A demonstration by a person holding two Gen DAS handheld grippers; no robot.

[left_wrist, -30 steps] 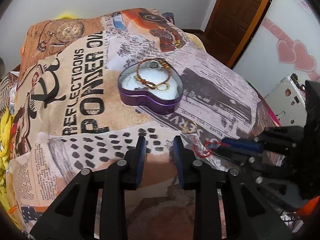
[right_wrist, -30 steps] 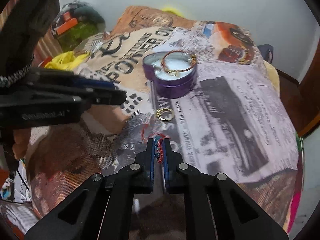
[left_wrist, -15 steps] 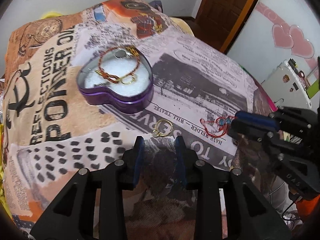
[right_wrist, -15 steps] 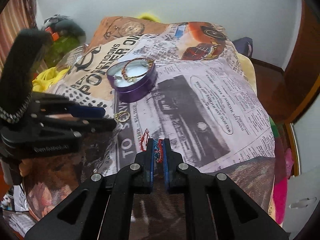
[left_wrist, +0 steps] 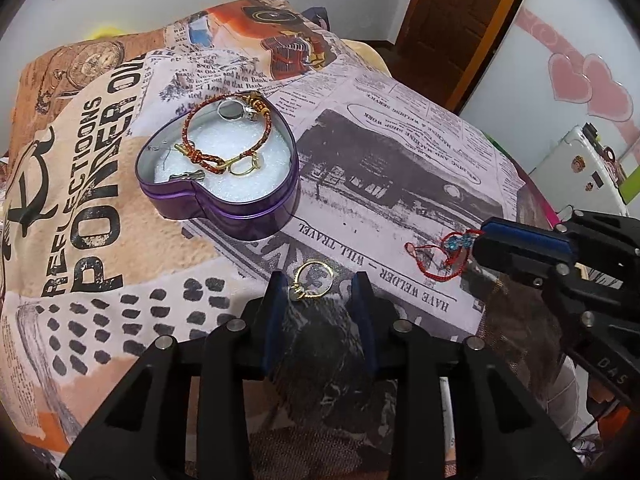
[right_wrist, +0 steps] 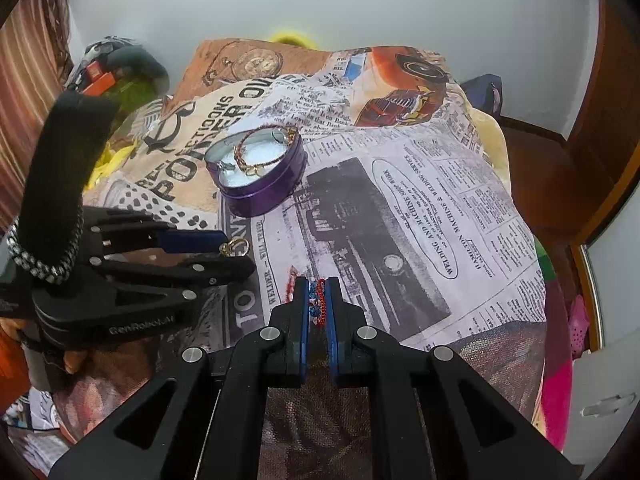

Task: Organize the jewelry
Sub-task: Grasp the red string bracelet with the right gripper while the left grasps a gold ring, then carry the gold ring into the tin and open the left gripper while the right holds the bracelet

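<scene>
1. Left gripper (left_wrist: 318, 280) is low over the bedspread (left_wrist: 400, 152), pointing away from the camera with its jaws spread wide and gripping nothing. The gold ring (left_wrist: 312, 279) lies flat on the cloth right between the two fingertips; I can't tell whether it touches either one.
2. From the right wrist view that same left gripper (right_wrist: 236, 252) comes in from the left side, held roughly level, with the ring (right_wrist: 236, 247) sitting at its tip.
3. Right gripper (right_wrist: 316, 292) is clamped down on the red string bracelet (right_wrist: 318, 300), which has little blue beads. The cord is pinched between the blue pads, with a bit of red loop poking out on the left.
4. In the left wrist view the right gripper (left_wrist: 486, 236) reaches in from the right, angled slightly down, and the bracelet (left_wrist: 440, 256) dangles off its tip, the loop lying on the newspaper print.
5. The purple heart-shaped tin (left_wrist: 224, 200) sits farther back and to the left, open, white padding inside. It holds a braided red-and-gold bracelet (left_wrist: 224, 136), another gold ring (left_wrist: 246, 165) and a couple of small silvery bits.
6. Both grippers are on the near side of the tin, well apart from it.
</scene>
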